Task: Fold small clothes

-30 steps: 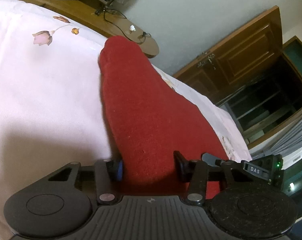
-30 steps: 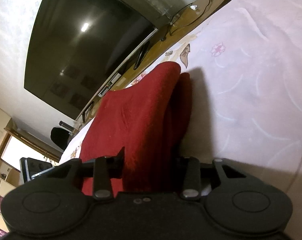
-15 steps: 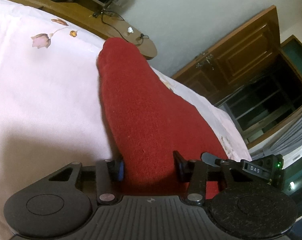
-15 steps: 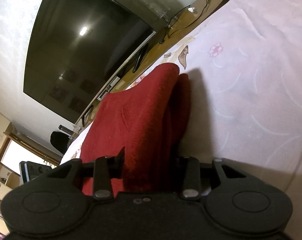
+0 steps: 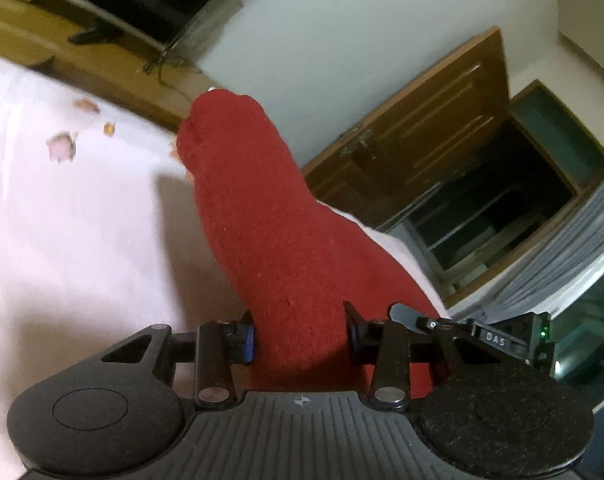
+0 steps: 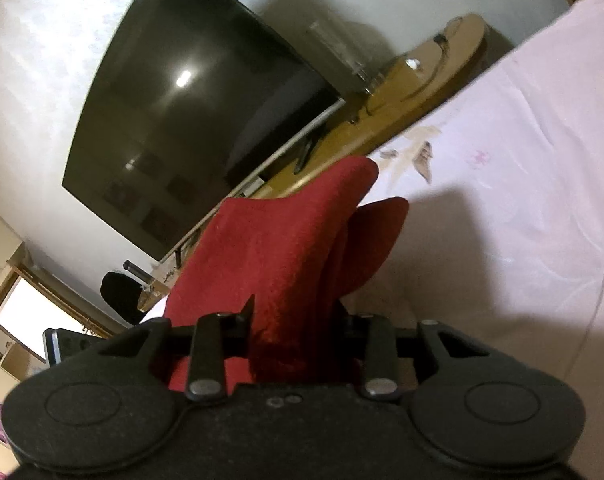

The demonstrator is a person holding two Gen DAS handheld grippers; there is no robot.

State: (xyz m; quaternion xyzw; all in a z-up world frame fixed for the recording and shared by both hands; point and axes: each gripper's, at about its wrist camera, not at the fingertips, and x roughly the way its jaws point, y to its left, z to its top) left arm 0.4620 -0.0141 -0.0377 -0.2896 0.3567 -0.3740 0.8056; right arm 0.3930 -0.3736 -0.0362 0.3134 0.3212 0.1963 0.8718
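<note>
A red knitted garment [image 5: 270, 240] is held up off the pale pink floral bedsheet [image 5: 62, 240]. My left gripper [image 5: 300, 338] is shut on one edge of it; the cloth runs forward from between the jaws. In the right wrist view the same red garment [image 6: 278, 248] hangs in two layers, and my right gripper [image 6: 296, 326] is shut on its near edge. Its far end hangs above the sheet [image 6: 522, 200] and casts a shadow there.
A wooden TV bench [image 6: 422, 92] with cables and a large dark television [image 6: 198, 120] stand past the bed's far edge. A wooden door and open dark cabinet [image 5: 482, 184] are at the right in the left wrist view. A black chair [image 6: 118, 296] stands at the left.
Both grippers have lifted with the red garment still held; it has risen off the sheet. The views tilted up, showing more wall and television.
</note>
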